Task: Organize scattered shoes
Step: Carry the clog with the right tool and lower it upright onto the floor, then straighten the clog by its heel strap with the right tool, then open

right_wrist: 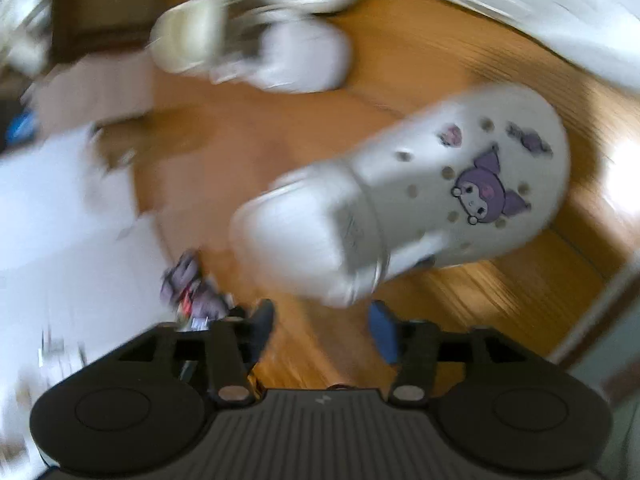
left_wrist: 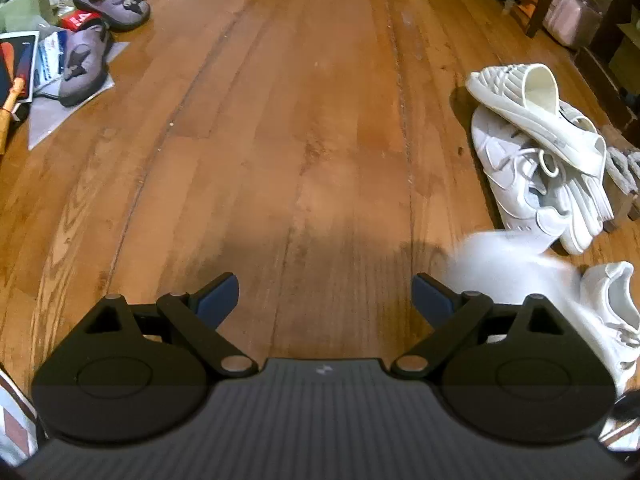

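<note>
Two grippers are in view, each with its fingers standing apart and nothing between them. Nearest, the right gripper [right_wrist: 322, 328] has its blue pads spread, and the white clog [right_wrist: 404, 196] with purple cartoon charms lies just beyond the tips, its heel end toward the fingers and its toe pointing away and to the right. The view is blurred, so I cannot tell whether the clog rests flat on the wooden floor [right_wrist: 248, 168] or is tipping; no pad presses on it. The step in hand looks like putting this clog down with the other white shoes. To do it well, draw the fingers straight back from the heel without catching the strap, then check that the clog sits upright and lined up with its neighbours.

The left gripper [left_wrist: 325, 300] hangs over bare floor boards, fingers wide, pointing steeply down. To its right a blurred white shape, probably the same clog, sits beside a white sneaker [left_wrist: 612, 312]. Farther off on that side a white slide sandal [left_wrist: 532, 108] lies stacked across a second white sneaker [left_wrist: 516, 176]; that heap still wants sorting into pairs. Well apart, at far left, two grey clogs [left_wrist: 96, 36] rest among papers, untouched.
</note>
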